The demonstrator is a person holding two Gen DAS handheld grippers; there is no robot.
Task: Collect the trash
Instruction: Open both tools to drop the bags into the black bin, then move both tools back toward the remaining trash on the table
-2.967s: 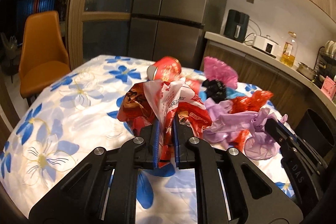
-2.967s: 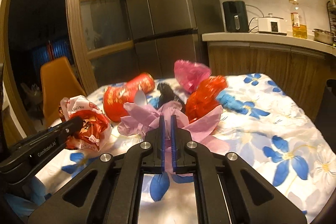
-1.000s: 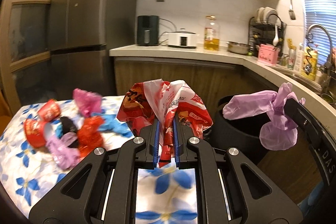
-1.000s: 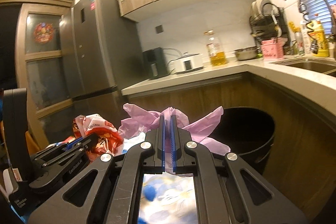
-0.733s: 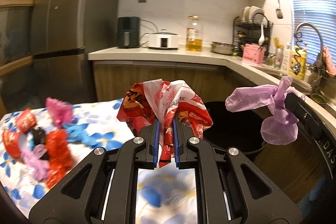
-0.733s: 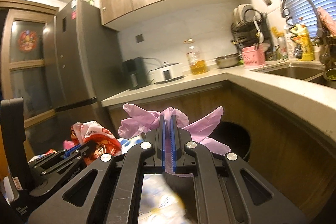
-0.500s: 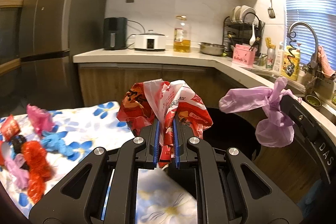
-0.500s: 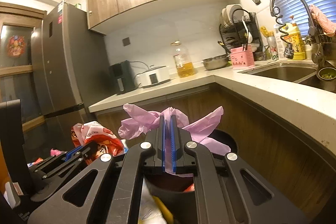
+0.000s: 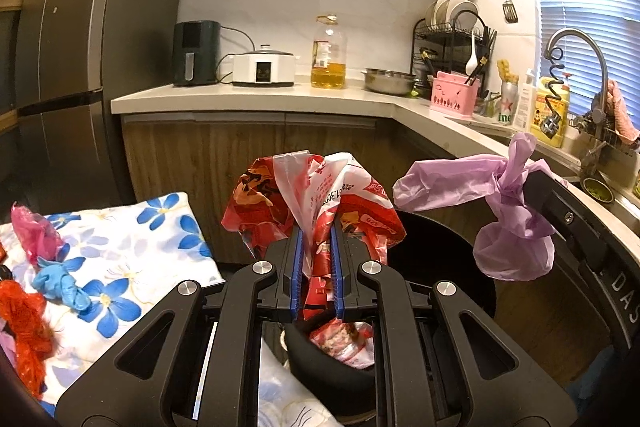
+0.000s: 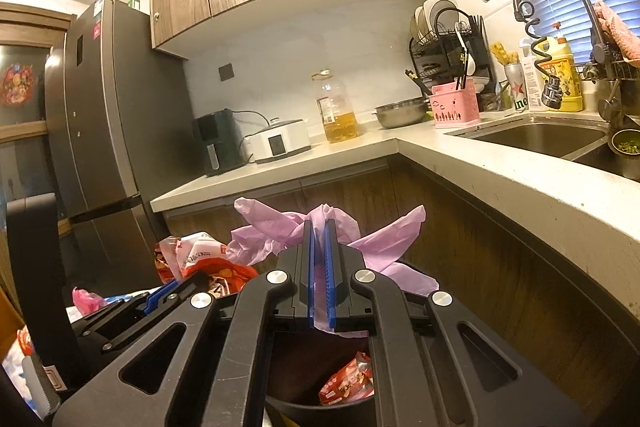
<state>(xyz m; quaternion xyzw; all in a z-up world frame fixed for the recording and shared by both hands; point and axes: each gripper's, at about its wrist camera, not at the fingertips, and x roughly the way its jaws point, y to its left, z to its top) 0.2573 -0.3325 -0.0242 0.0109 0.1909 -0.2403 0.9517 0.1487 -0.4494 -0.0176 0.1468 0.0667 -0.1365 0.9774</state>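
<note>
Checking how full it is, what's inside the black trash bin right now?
Inside the black trash bin a crumpled red snack wrapper lies against the dark wall. The two tools and the bags they hold cover most of the opening, so the rest of its contents cannot be seen.

Glossy crinkled plastic wrapper, matt plastic bin, wood-grain cabinets.

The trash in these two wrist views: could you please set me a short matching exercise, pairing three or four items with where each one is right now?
Things:
1. red-and-white crumpled snack bag
2. lilac knotted plastic bag
3. blue crumpled glove
4. red printed wrapper

Places:
A. lying on the flowered tablecloth
B. inside the black round bin
C. between the left gripper's jaws
D. between the right gripper's jaws

Pairs: 1-C, 2-D, 3-A, 4-B
</note>
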